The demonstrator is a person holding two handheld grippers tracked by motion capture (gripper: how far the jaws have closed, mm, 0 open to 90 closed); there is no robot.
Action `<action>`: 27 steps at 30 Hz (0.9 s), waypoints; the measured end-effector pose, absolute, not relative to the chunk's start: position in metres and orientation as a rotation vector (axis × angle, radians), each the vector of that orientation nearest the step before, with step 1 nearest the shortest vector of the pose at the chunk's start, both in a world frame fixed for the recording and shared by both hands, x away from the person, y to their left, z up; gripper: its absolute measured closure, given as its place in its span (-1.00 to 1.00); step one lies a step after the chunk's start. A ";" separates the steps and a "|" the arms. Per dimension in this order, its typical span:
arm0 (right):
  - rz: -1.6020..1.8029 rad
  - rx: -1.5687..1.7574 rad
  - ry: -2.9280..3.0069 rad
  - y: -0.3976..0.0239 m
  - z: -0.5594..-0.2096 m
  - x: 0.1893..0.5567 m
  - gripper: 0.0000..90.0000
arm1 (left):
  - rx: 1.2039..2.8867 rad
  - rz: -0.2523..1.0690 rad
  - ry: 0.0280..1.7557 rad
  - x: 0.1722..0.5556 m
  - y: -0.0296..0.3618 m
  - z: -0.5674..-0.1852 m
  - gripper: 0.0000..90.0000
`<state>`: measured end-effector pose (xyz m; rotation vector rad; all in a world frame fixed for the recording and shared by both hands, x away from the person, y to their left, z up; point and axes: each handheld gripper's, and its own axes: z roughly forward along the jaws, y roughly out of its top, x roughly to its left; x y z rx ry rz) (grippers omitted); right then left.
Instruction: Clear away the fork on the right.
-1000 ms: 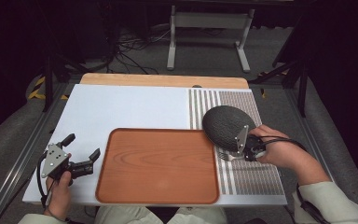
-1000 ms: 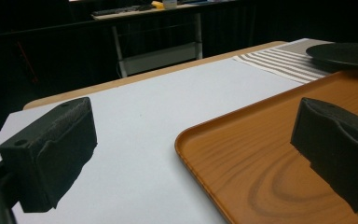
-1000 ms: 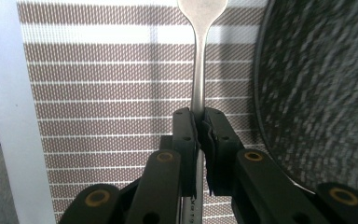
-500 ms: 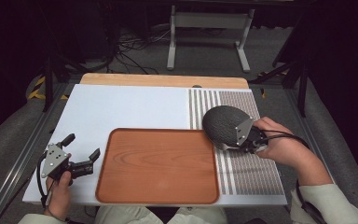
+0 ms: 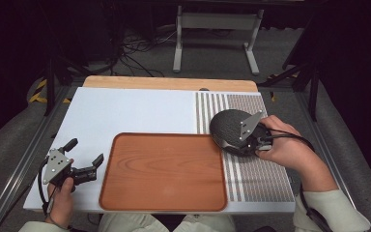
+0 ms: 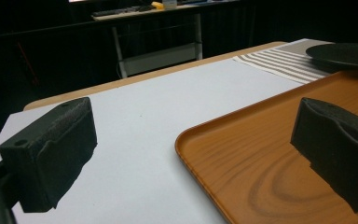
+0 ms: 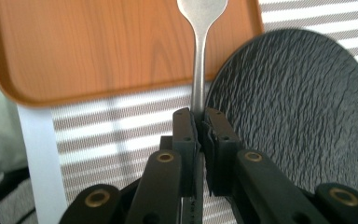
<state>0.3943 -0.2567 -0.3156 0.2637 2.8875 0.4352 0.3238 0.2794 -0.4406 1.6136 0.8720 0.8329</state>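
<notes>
My right gripper (image 7: 199, 126) is shut on the handle of a silver metal utensil (image 7: 198, 70); its head points over the wooden tray (image 7: 98, 46) and is cut off by the frame's top edge. A round black textured plate (image 7: 293, 102) lies just beside the jaws on the striped mat. In the high view the right gripper (image 5: 251, 137) hovers over the near side of the black plate (image 5: 227, 126), right of the tray (image 5: 164, 171). My left gripper (image 5: 84, 151) rests open at the tray's left edge, nothing between its jaws. The left gripper (image 6: 191, 140) straddles the tray's corner (image 6: 261, 154).
A white mat (image 5: 125, 113) covers the left and middle of the table; a grey striped placemat (image 5: 261, 179) covers the right part. A wooden table edge (image 5: 169, 83) runs along the back. Cables and a metal stand lie on the dark floor beyond.
My right hand has shifted a little left and away, bringing the gripper farther over the black plate. The left gripper has stayed where it was.
</notes>
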 end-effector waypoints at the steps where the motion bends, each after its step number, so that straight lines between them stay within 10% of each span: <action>1: 0.449 0.288 2.877 -0.254 -0.315 0.393 0.86 | 1.612 0.833 0.871 0.324 0.279 -0.441 -0.98; 27: 0.704 0.898 2.817 -0.207 -0.315 0.389 0.86 | 1.615 0.832 0.869 0.324 0.280 -0.441 -0.98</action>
